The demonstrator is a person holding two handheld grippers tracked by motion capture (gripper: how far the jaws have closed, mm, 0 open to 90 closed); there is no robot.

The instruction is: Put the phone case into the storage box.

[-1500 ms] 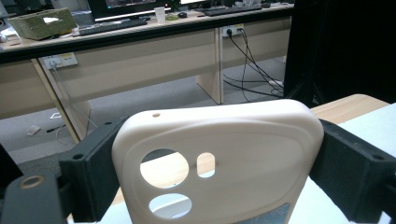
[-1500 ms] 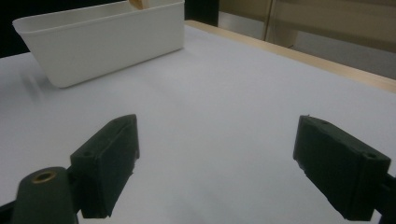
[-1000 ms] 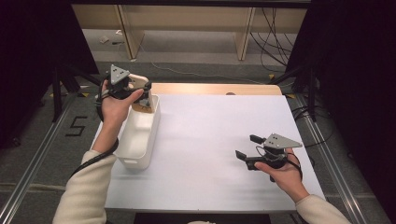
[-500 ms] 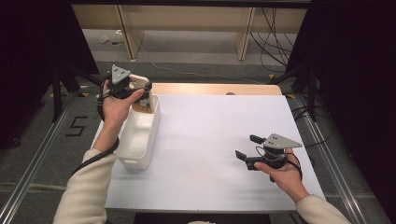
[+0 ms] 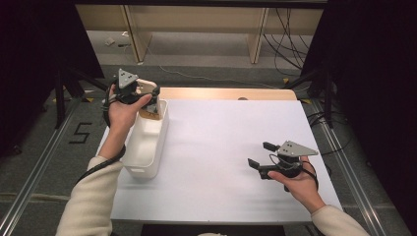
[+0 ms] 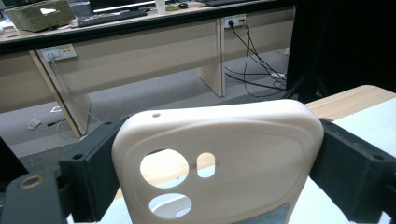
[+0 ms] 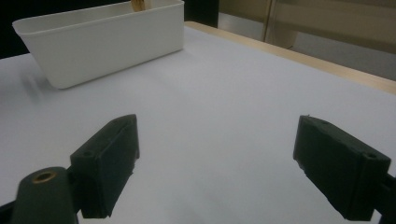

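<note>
My left gripper is shut on a cream phone case with camera cut-outs, held upright over the far end of the white bin. In the left gripper view both black jaws press the case's two sides. In the high view the case shows as a tan edge at the bin's far rim. My right gripper rests low over the white table near the right front, jaws wide apart with nothing between them. The bin lies ahead of it in the right gripper view.
The white tabletop has a wooden strip along its far edge. Beyond it are desk legs, cables on the floor and dark stands at both sides. The bin stands along the table's left edge.
The left gripper with the phone case has shifted only slightly at the bin's far end. The right gripper has stayed where it was, open.
</note>
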